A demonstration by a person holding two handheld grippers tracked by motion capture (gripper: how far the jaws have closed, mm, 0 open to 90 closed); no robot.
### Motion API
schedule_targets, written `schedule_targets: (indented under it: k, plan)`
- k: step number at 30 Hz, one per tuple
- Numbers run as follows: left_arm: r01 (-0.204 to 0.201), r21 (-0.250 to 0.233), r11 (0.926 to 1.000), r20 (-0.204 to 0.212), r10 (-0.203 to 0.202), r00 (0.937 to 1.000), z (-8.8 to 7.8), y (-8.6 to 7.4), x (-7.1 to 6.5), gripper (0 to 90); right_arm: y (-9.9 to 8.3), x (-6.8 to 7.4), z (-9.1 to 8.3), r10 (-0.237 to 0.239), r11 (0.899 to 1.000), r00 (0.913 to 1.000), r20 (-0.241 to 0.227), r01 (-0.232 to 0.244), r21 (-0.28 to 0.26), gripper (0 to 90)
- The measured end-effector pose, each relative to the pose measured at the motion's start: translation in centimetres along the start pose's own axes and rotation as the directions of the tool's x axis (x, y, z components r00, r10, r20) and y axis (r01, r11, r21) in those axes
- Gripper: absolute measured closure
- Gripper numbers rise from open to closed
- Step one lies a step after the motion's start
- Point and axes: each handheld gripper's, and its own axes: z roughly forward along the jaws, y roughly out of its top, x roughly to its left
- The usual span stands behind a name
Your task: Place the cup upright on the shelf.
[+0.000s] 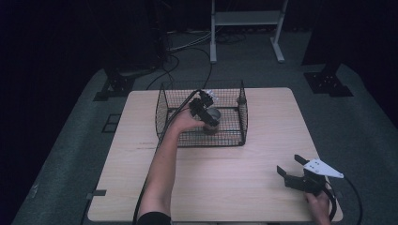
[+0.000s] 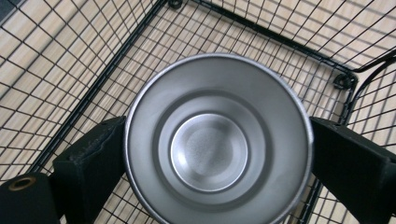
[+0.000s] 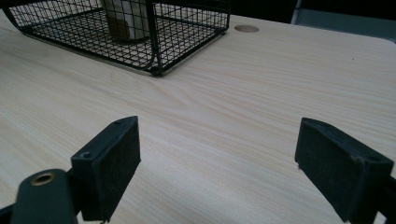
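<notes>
The metal cup (image 2: 218, 140) stands inside the wire basket (image 2: 70, 70) between the left gripper (image 2: 218, 158) jaws, apparently slackening, release pending; right gripper (image 3: 219, 163) jaws wide, empty.

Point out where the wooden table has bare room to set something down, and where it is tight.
Free: the broad strip of light wooden table between the black wire basket and the near edge, up to the right gripper; also the bands left and right of the basket. Crowded: inside the basket, where the left gripper straddles the round metal cup.
</notes>
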Motion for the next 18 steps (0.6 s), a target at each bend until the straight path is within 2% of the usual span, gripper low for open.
schedule_targets:
  k: [4, 13, 18]
  plan:
    - [-0.022, -0.008, 0.9997, -0.019, 0.022, 0.9996, -0.4, 0.2, -0.3, 6.1, 0.0, 0.0, 0.0, 0.0, 1.0, 1.0, 0.001, 0.0, 0.002, 13.5]
    - [-0.022, -0.038, 0.999, -0.035, 0.021, 0.9992, -1.6, 0.3, -0.3, 6.1, 0.0, 0.0, 0.0, 0.001, 1.0, 1.0, 0.003, -0.001, 0.002, 13.5]
    - [-0.021, -0.07, 0.9973, -0.045, 0.018, 0.9988, -2.9, 0.3, -0.4, 6.1, 0.0, 0.0, 0.0, 0.001, 1.0, 1.0, 0.004, -0.001, 0.002, 13.5]
